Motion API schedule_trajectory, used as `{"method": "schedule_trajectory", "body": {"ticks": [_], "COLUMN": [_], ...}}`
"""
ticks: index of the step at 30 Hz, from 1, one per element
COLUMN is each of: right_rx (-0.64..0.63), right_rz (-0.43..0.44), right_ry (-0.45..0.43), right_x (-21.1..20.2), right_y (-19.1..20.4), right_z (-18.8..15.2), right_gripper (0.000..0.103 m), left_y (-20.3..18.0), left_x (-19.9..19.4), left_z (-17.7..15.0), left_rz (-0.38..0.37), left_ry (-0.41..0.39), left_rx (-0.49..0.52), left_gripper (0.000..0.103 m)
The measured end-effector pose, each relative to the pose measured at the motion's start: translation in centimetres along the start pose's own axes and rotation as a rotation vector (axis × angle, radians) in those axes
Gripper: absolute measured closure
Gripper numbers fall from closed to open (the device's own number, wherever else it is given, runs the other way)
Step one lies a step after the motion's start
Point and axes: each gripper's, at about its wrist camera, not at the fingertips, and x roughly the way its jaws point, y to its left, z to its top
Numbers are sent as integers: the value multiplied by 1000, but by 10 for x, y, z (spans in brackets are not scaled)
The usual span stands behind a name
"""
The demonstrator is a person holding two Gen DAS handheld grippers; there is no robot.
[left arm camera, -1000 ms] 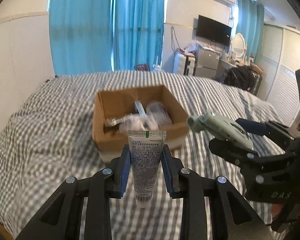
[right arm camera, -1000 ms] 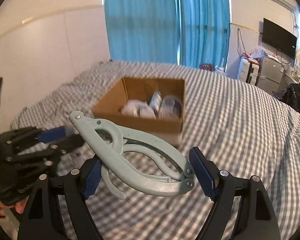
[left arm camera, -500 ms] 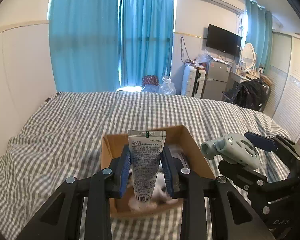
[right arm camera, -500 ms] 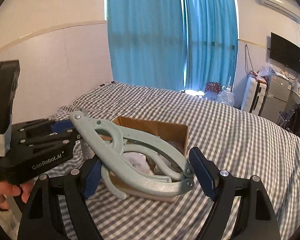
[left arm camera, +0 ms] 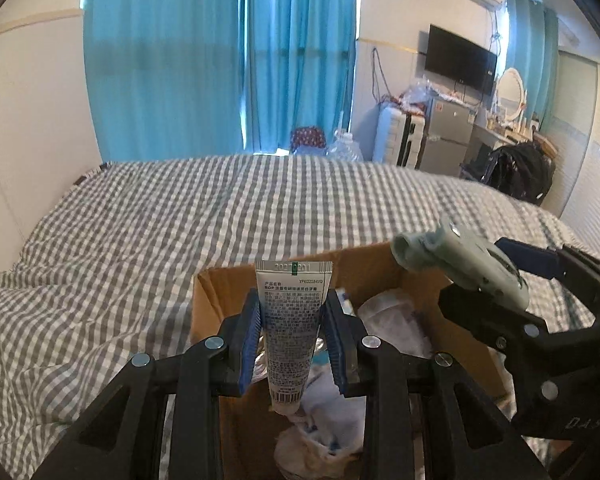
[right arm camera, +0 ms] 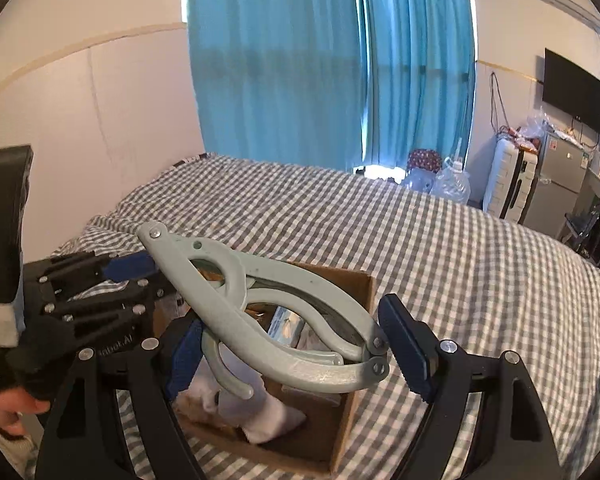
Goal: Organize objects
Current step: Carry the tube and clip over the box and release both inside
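Note:
My left gripper is shut on a white toothpaste tube, held upright above the open cardboard box. My right gripper is shut on a pale green plastic clamp and holds it above the same box. The clamp also shows at the right of the left wrist view. The left gripper shows at the left of the right wrist view. The box holds white cloth and several packets.
The box rests on a bed with a grey checked cover. Blue curtains hang behind the bed. A suitcase, a small fridge and a black bag stand at the far right. A white wall runs along the left.
Both grippers have moved forward and over the box, which has dropped low and close in both views. Each gripper still holds its object.

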Motion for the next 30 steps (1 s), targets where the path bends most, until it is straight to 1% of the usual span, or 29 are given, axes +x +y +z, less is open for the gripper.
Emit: {"method": "schedule_trajectory", "body": {"ticks": [2,4,7,9,13,15,16,17,18,19,20,23,27,30], "right_rx": [6,13,28,36,59,58,62,73,80,84,83,75,69,66], "right_rz": [-20,-19,-26,-44,-36,-46,-51,-47,-41,-39,-46,-73,-85,-91], "right_ry": [28,48,62,60,57,51,45,34,26,20,13,-11,-46,-84], "right_x": [12,22,31,31,29,24,21,15,10,6,-1,-22,-62,-95], "right_y": [3,3,3,3,0,1,0,0,-1,-3,-2,-2,-1,1], "right_z": [-4,-8,-14,-14,-12,-10,-9,-6,-3,0,2,8,14,18], "right_gripper": [22,22,21,21,21,20,16,12,8,7,7,6,6,4], "left_y": [1,1,2,-1,-5,-7,-7,-7,-7,-7,-7,-5,-7,-10], "left_x": [8,14,20,21,17,11,10,6,3,-3,-11,-28,-56,-88], "left_z": [-5,-9,-13,-13,-10,-7,-5,-3,-2,-1,0,4,7,7], "left_rz": [4,1,-16,-20,-27,-35,-40,-41,-34,-5,22,13,29,49], "left_ry": [13,26,41,42,52,51,49,48,45,32,9,-11,-26,-59], "left_rx": [12,18,4,2,22,22,18,12,8,-1,-10,-26,-32,-29], "left_gripper": [73,73,73,73,73,71,68,56,45,27,21,20,20,16]}}
